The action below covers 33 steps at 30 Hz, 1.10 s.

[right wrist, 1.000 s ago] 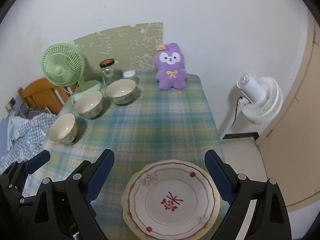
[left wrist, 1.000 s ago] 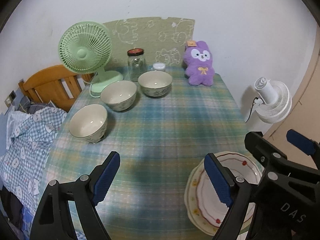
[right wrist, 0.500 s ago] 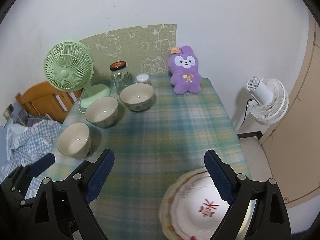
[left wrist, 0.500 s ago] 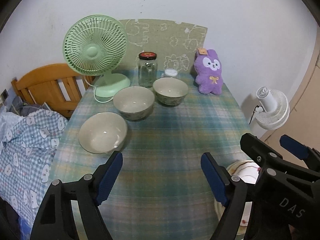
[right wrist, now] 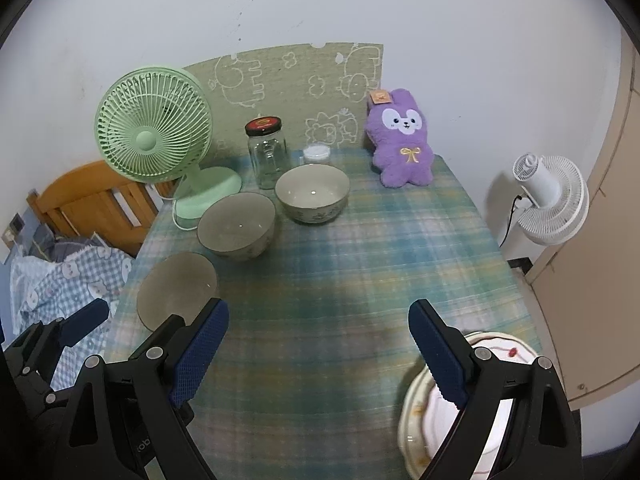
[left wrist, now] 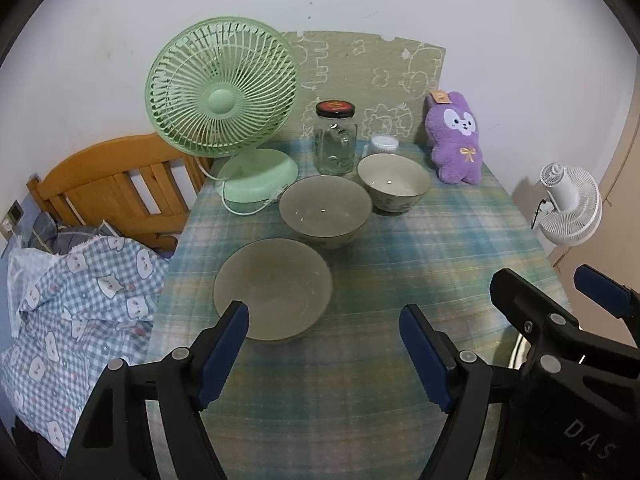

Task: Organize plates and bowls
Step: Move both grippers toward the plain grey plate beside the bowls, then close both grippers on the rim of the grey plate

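Bowls: three in a diagonal row along the counter's point(left wrist: 400, 420) left edge, nearest bowl point(left wrist: 273, 288), middle bowl point(left wrist: 325, 216), far bowl point(left wrist: 394, 182). Green fan point(left wrist: 222, 92), glass jar point(left wrist: 335, 142) and purple plush point(left wrist: 456, 138) crowd the back edge. Left hand-held gripper point(left wrist: 324, 356) tilts down over bare cloth, jaws closing, nothing between them. Counter centre is clear. Right hand-held gripper point(right wrist: 318, 354) gapes wide, empty. Plates point(right wrist: 504, 354) stacked at near right corner.
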Each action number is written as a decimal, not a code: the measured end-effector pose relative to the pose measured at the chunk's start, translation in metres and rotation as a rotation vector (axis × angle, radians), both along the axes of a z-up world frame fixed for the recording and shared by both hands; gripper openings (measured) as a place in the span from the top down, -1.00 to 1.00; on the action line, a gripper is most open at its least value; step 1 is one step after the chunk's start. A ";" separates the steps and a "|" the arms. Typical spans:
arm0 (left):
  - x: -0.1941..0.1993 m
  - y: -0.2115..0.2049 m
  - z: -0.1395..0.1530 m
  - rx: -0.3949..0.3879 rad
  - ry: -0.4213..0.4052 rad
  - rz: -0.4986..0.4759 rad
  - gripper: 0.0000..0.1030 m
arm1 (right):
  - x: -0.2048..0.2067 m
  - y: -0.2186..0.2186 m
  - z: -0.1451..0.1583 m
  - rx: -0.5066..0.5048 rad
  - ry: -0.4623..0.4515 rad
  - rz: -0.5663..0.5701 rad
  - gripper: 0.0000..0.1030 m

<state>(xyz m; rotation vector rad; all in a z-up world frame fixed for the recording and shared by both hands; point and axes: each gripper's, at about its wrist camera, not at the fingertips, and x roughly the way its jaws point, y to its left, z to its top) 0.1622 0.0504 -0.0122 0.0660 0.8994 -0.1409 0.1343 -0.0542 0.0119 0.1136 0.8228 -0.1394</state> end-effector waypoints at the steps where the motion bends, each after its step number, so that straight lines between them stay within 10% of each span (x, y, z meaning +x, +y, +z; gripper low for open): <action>1: 0.004 0.005 -0.002 0.002 0.005 -0.002 -0.53 | 0.002 0.004 -0.001 0.001 -0.001 -0.005 -0.81; 33: 0.085 0.074 -0.080 0.090 0.080 0.018 -0.06 | 0.102 0.086 -0.095 0.064 0.113 -0.028 -0.13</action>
